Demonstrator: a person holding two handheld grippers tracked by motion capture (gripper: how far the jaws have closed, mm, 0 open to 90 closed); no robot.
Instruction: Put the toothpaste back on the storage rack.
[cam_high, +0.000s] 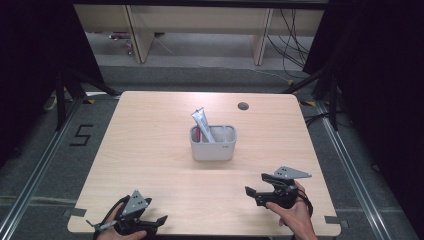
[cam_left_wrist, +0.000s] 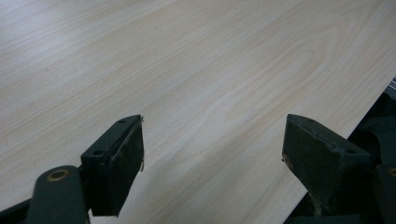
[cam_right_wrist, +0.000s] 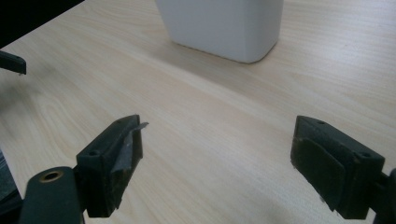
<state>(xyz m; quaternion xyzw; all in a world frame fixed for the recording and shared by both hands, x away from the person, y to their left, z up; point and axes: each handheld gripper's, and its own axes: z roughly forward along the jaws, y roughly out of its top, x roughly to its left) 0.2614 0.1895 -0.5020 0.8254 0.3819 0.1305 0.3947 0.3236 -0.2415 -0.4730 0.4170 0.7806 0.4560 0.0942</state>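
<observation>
Risking a knocked-over caddy (cam_high: 213, 143) at surface (cam_high: 150, 150) centre, tube (cam_high: 203, 125) leaning at its 10 o'clock, if right gripper (cam_high: 256, 192), fingers spread empty like left gripper (cam_high: 155, 222), approaches low.

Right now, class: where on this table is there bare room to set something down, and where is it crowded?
Bare wood lies left and right of the grey holder, out to the table edges, and between it and both claws. Crowded spots: the holder with its tube, and the near corners, where the left claw and right claw rest, both open.
</observation>
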